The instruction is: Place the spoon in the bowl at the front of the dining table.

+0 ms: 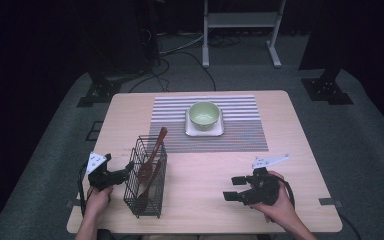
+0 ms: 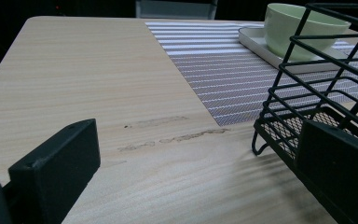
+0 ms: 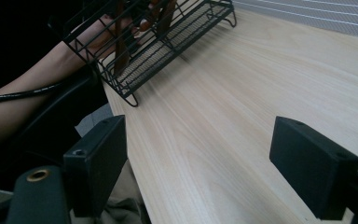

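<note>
Two tongs, both spread wide with nothing pinched: our left tongs [image 1: 129, 168] sit right against the wire basket [image 1: 146, 186] of wooden spoons [image 1: 150, 165] near the table's [image 1: 205, 200] front-left, right tongs [image 1: 234, 188] well apart.

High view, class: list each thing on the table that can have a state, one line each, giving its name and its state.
Black wire basket: upright, holding spoons.
Brown wooden spoons: leaning in the basket, handles up.
Pale green ceramic bowl: upright on the tray; contents cannot be told.
White square tray: flat on the mat.
Grey striped placemat: lying flat.
Left tool: open, beside the basket.
Right tool: open, holding nothing.
</note>
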